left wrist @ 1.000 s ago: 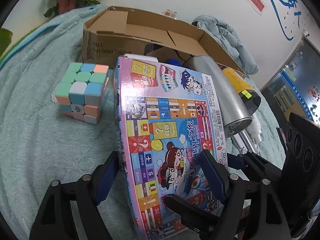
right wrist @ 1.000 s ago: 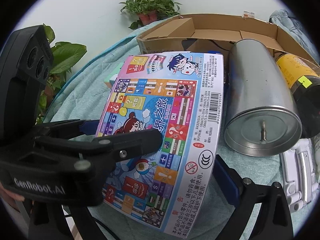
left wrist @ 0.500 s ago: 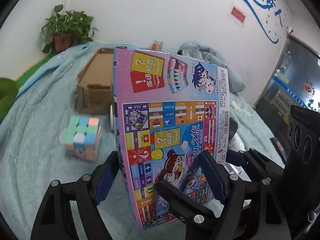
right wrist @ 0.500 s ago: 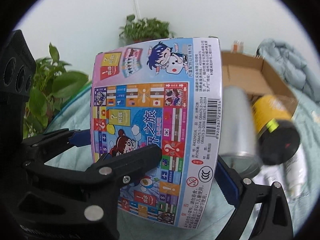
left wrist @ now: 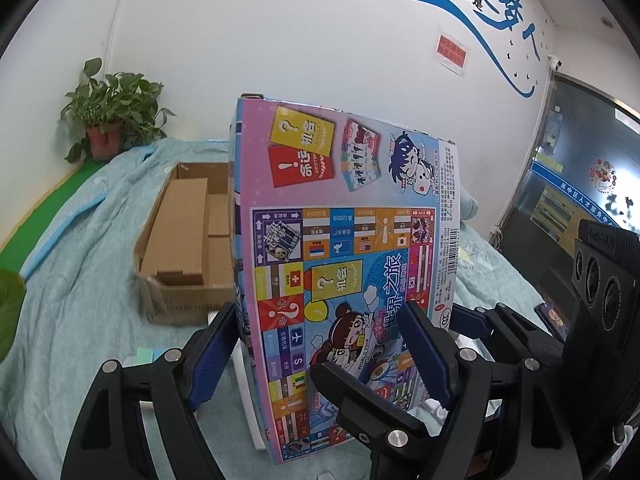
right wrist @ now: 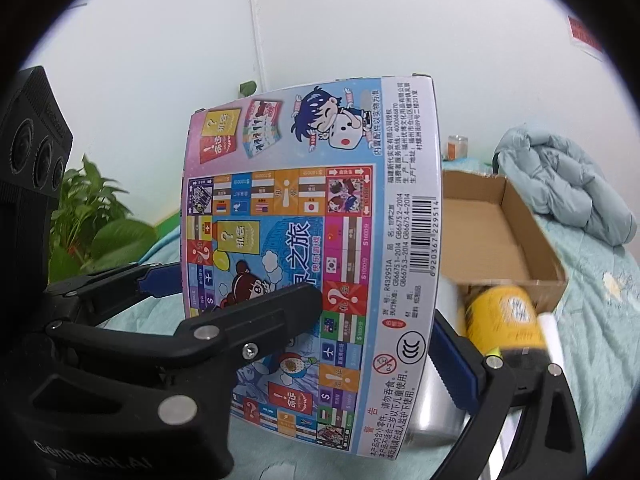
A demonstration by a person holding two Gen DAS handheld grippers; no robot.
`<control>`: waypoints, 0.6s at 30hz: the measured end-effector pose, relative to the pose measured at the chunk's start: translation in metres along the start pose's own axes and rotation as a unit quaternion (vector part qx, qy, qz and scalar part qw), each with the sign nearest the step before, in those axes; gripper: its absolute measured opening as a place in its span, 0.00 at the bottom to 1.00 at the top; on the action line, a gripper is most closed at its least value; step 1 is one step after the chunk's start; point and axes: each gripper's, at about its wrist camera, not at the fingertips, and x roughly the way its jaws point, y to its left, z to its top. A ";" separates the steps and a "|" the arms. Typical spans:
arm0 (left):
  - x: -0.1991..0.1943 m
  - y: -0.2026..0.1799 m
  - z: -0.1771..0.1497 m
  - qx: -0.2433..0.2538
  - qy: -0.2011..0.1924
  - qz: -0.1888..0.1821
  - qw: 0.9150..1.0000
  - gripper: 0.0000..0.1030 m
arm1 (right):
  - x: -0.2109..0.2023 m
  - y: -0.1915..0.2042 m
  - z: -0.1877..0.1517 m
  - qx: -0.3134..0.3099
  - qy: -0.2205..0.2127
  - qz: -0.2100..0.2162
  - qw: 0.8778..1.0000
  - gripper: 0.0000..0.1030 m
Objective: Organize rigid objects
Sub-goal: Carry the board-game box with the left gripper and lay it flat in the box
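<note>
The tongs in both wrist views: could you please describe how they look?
Both tongs are matte black plastic with blue pads inside the fingers and silver screw heads at the joints. The left tongs carry a black housing with three round lenses; white "GenRobot.AI" lettering marks them. No cables or sleeves show.

The board game box (left wrist: pixel 348 264) is flat and rectangular, printed with a colourful game board, cartoon children, Chinese text and a barcode along one edge. It stands nearly upright, lifted above the bed, printed face toward both cameras. Behind it, the cardboard box (left wrist: pixel 188 240) lies open on the blue blanket. A yellow-labelled canister (right wrist: pixel 504 316) lies on its side just beside that box, next to a silver cylinder (right wrist: pixel 436 412).
</note>
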 end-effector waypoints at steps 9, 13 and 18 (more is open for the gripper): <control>0.037 0.017 0.079 -0.008 -0.001 0.003 1.000 0.77 | 0.029 -0.016 0.046 0.001 -0.009 -0.005 1.000 0.94; 0.073 0.032 0.116 -0.024 0.021 -0.001 0.999 0.77 | 0.060 -0.030 0.072 0.004 0.020 -0.008 1.000 0.94; 0.122 0.045 0.144 -0.028 0.054 0.008 0.998 0.77 | 0.100 -0.048 0.091 0.018 0.059 -0.002 0.998 0.94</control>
